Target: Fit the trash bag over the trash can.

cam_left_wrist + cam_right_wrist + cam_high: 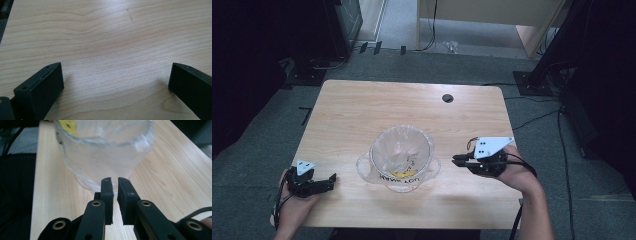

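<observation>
A clear bowl (402, 155) with two small side handles stands in the middle of the wooden table (362, 110); crinkled clear film lies inside it and a yellow label (404, 173) shows low on its near side. My right gripper (455, 160) lies level just right of the bowl's right handle, pointing at it. In the right gripper view its jaws (113, 180) stand a narrow gap apart with nothing between them, and the bowl (105, 152) is close ahead. My left gripper (332, 181) rests at the table's front left corner, open wide over bare wood (116, 66).
A dark round cable hole (447, 98) sits near the table's far edge. Grey carpet surrounds the table, with cables (537, 117) on the right and dark stands at the back corners.
</observation>
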### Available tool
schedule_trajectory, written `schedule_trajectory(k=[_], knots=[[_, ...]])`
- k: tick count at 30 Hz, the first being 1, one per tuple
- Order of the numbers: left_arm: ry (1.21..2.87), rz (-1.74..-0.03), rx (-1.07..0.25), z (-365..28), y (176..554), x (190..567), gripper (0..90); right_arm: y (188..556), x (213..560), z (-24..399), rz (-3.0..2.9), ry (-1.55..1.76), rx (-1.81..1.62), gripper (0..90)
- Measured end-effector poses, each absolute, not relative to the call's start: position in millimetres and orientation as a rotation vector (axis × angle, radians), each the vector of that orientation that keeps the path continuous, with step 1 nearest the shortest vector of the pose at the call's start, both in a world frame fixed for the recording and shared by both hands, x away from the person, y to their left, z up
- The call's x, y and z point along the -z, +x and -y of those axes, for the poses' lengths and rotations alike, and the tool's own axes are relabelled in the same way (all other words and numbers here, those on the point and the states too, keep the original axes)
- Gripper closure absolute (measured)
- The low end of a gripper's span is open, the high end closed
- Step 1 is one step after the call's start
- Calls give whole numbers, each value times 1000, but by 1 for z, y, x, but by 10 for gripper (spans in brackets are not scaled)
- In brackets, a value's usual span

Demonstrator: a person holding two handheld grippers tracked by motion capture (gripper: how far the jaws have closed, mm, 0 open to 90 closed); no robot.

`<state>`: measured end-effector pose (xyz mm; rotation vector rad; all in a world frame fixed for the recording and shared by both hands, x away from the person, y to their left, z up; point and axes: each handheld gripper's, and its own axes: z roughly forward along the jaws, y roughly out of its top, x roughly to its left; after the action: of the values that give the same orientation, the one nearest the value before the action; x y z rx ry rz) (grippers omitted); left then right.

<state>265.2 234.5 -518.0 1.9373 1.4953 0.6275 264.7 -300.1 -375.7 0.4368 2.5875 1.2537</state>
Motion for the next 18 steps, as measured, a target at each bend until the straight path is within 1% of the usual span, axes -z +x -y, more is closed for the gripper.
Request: schedule_trajectory(k=[2,5,8,13,18], knots=[[1937,-1495,-628,-235,265,518,0,264,387,303,-2568,501,-1254,755],[1937,-1495,-628,-235,265,518,0,261,402,304,-2525,535,-1216,592],[1937,-1495,-628,-235,265,518,0,260,415,304,-2482,638,-1192,490],[1935,-1496,-628,-234,265,518,0,261,433,309,-2341,893,-1254,431],[1938,-1495,-627,-235,265,518,0,258,450,321,-2153,1128,-1382,441]])
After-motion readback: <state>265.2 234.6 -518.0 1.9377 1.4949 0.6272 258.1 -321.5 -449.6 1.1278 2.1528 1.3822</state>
